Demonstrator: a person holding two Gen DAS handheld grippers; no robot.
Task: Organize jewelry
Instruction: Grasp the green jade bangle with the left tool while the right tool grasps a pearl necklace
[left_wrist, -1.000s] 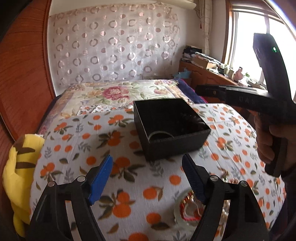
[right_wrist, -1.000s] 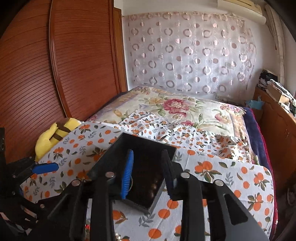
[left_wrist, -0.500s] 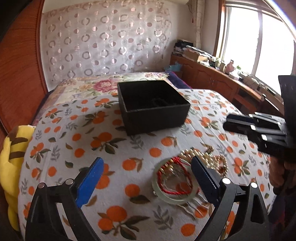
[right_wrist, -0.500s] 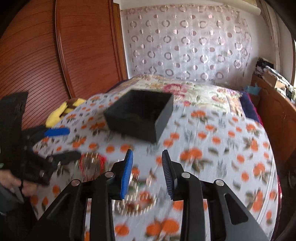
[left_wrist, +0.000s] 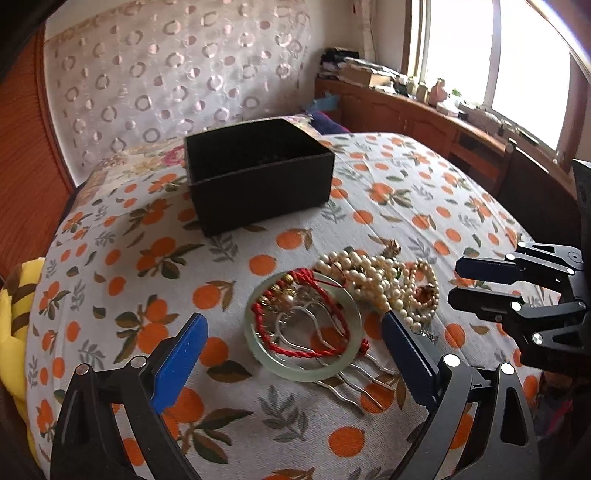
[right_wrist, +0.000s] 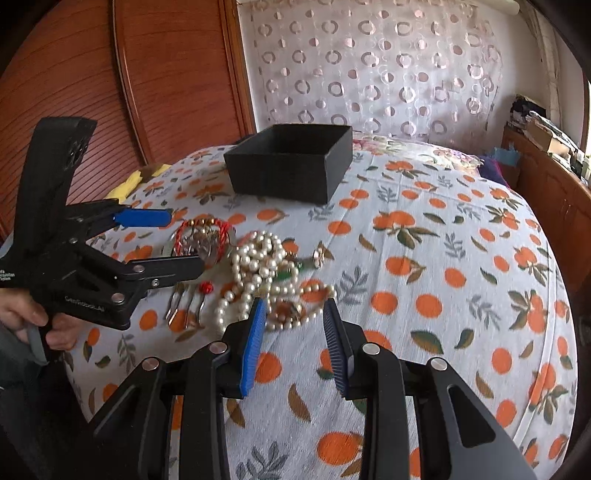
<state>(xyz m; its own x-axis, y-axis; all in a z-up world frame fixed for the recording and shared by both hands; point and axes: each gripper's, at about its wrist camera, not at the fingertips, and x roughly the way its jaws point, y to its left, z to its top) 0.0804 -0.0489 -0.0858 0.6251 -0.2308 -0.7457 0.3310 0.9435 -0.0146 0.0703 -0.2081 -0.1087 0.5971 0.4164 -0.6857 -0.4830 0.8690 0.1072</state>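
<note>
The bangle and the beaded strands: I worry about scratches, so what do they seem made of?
The bangle looks like jade or glass: pale green, translucent, glossy. The beaded strands look like pearls, real or imitation: cream, round, softly lustrous.

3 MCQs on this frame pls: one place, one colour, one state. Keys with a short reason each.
1. Where does the black box sit relative to the jewelry pile?
A. beyond it
B. under it
C. nearer the cameras

2. What colour is the cord across the jade bangle?
A. blue
B. red
C. yellow

3. What state is the left gripper in?
A. shut on the pearl necklace
B. shut, empty
C. open, holding nothing

Key: 1 A, the box stands farther up the bedspread; 2 B, the cord is red; 3 C, its fingers stand wide apart either side of the bangle.
</note>
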